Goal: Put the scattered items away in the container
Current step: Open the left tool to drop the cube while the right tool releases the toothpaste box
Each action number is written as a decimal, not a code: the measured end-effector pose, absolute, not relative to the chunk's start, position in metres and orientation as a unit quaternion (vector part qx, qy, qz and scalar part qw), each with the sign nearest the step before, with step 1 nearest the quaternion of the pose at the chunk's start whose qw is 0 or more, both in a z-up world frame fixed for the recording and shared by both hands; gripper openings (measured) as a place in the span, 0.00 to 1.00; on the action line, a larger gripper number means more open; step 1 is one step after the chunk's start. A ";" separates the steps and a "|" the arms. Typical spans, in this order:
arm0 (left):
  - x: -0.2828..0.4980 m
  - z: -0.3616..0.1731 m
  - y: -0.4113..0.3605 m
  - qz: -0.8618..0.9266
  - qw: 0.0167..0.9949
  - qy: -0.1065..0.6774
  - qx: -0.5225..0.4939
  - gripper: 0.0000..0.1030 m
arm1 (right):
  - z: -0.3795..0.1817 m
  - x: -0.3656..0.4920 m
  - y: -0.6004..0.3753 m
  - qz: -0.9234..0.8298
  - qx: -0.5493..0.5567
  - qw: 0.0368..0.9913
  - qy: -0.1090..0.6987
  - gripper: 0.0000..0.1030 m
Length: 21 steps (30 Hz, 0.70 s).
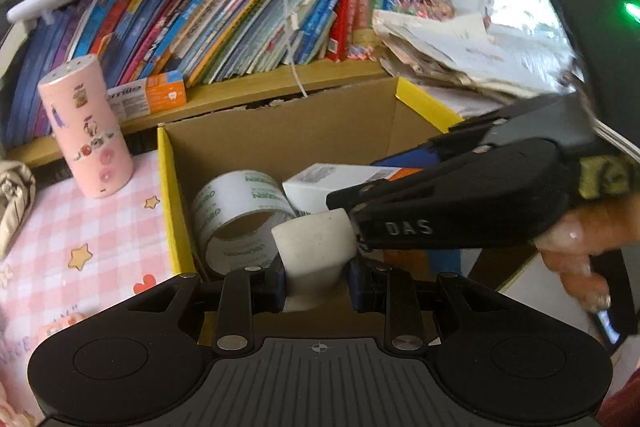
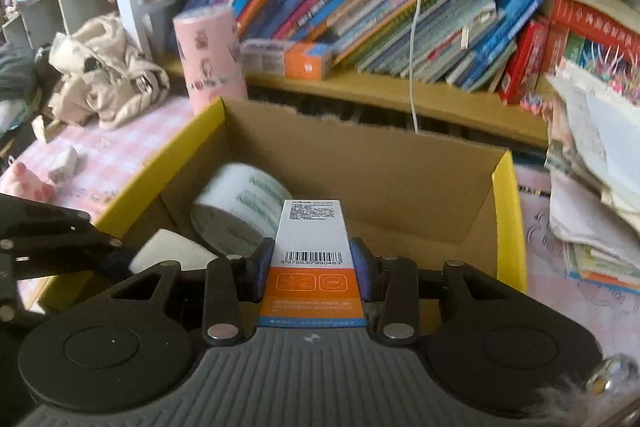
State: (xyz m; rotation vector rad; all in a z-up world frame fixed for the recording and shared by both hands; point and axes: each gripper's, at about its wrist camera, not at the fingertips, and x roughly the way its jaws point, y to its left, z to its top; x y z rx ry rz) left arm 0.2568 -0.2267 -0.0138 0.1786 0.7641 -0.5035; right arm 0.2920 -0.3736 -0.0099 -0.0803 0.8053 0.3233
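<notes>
An open cardboard box with yellow flap edges stands on the pink checked cloth. A roll of printed tape lies inside it at the left. My left gripper is shut on a white eraser-like block, held over the box's near side. My right gripper is shut on a white and orange carton with a barcode, also over the box. In the left wrist view the right gripper reaches in from the right with its carton. The white block shows at lower left in the right wrist view.
A pink cylinder stands left of the box. A toothpaste carton lies on the wooden shelf under leaning books. Loose papers pile at the right. A beige bag and small items lie at the left.
</notes>
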 end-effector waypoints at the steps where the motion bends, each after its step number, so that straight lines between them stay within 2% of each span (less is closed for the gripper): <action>1: 0.257 -0.014 -0.227 -0.244 0.893 0.369 0.088 0.28 | -0.013 0.294 -0.374 0.156 -0.036 0.904 0.396 0.36; 11: 0.259 -0.016 -0.230 -0.251 0.889 0.373 0.087 0.32 | -0.020 0.299 -0.376 0.152 -0.029 0.896 0.416 0.36; 14: 0.257 -0.015 -0.229 -0.255 0.889 0.371 0.082 0.37 | -0.020 0.300 -0.379 0.152 -0.018 0.896 0.417 0.36; 15: 0.256 -0.014 -0.229 -0.255 0.890 0.368 0.080 0.43 | -0.019 0.300 -0.380 0.152 -0.011 0.896 0.417 0.37; 16: 0.254 -0.013 -0.229 -0.254 0.894 0.362 0.080 0.53 | -0.019 0.300 -0.382 0.153 -0.004 0.896 0.416 0.38; 17: 0.252 -0.011 -0.228 -0.252 0.897 0.355 0.079 0.57 | -0.017 0.300 -0.382 0.153 0.000 0.897 0.414 0.40; 21: 0.247 -0.003 -0.223 -0.246 0.906 0.336 0.068 0.60 | -0.010 0.298 -0.385 0.150 0.006 0.903 0.401 0.42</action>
